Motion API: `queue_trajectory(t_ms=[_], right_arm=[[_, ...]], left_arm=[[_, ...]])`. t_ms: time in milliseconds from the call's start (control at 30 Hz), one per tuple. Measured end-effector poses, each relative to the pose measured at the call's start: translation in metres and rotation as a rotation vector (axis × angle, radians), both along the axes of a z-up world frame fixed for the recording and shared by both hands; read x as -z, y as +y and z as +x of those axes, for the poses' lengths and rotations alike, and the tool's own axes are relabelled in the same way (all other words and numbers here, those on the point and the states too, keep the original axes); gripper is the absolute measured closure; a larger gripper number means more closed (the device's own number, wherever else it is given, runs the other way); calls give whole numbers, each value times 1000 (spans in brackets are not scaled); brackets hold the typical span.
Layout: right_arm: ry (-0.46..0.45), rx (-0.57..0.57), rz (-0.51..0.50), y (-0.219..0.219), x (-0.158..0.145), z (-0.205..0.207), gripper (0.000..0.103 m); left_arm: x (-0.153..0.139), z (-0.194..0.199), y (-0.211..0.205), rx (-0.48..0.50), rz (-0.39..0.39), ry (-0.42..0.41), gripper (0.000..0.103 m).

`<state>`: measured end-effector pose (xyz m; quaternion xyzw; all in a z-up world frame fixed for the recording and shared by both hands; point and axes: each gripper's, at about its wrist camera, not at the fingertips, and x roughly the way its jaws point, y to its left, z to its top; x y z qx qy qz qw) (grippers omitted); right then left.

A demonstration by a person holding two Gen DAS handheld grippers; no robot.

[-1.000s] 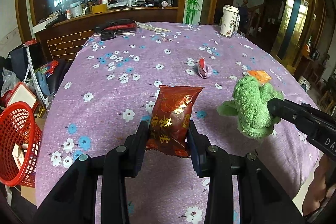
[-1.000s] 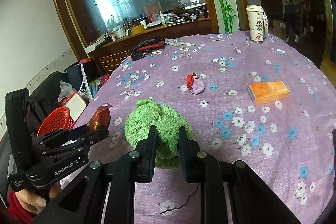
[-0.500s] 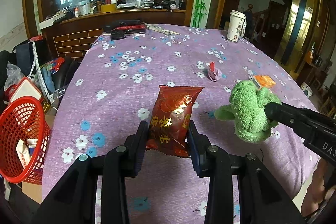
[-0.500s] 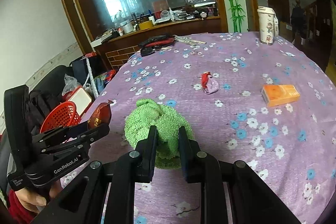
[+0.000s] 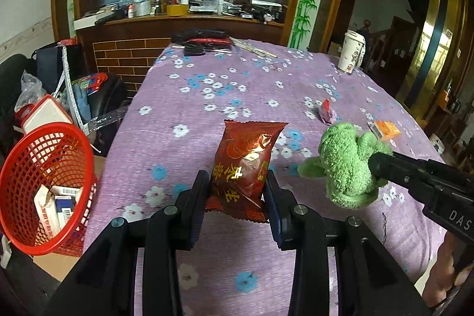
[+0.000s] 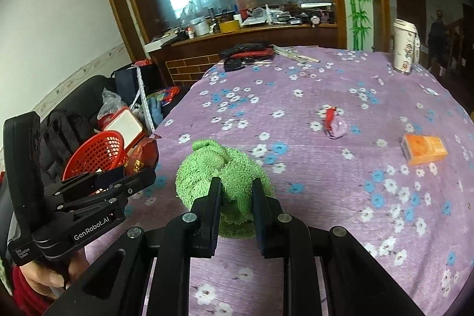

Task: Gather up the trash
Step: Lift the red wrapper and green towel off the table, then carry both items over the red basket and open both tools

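My left gripper point(image 5: 237, 182) is shut on a dark red snack packet point(image 5: 243, 162) and holds it upright above the purple flowered table point(image 5: 225, 85). The packet also shows in the right wrist view point(image 6: 145, 153). A red mesh basket point(image 5: 20, 168) with several cartons inside stands low beside the table's left edge, left of the packet; it also shows in the right wrist view point(image 6: 94, 153). My right gripper point(image 6: 235, 188) is shut on a green fuzzy cloth point(image 6: 219, 165), seen at right in the left wrist view point(image 5: 346, 162).
On the table lie a pink and red wrapper point(image 6: 334, 126), an orange box point(image 6: 423, 148), a tall paper cup point(image 6: 404, 46) at the far right, and black and red items point(image 6: 248, 51) at the far edge. Bags and a white box point(image 5: 44, 114) crowd the floor beyond the basket.
Both grippers have drawn back and leftwards with their loads. The basket has come further into the left wrist view and sits closer to the packet.
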<state>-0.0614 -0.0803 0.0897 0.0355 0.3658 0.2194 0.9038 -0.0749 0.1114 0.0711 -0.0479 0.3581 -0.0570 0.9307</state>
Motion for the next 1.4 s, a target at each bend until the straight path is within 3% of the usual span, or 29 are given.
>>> queue_trajectory(t_ms=[433, 1167, 1400], right_arm=[[7, -77, -32, 52, -6, 2, 82], [-2, -311, -49, 196, -27, 4, 82], [-3, -367, -35, 236, -36, 13, 82]], left_arm=[[-4, -12, 54, -79, -45, -23, 67], [-16, -48, 202, -336, -60, -62, 67], [-13, -50, 229, -384, -65, -55, 67]])
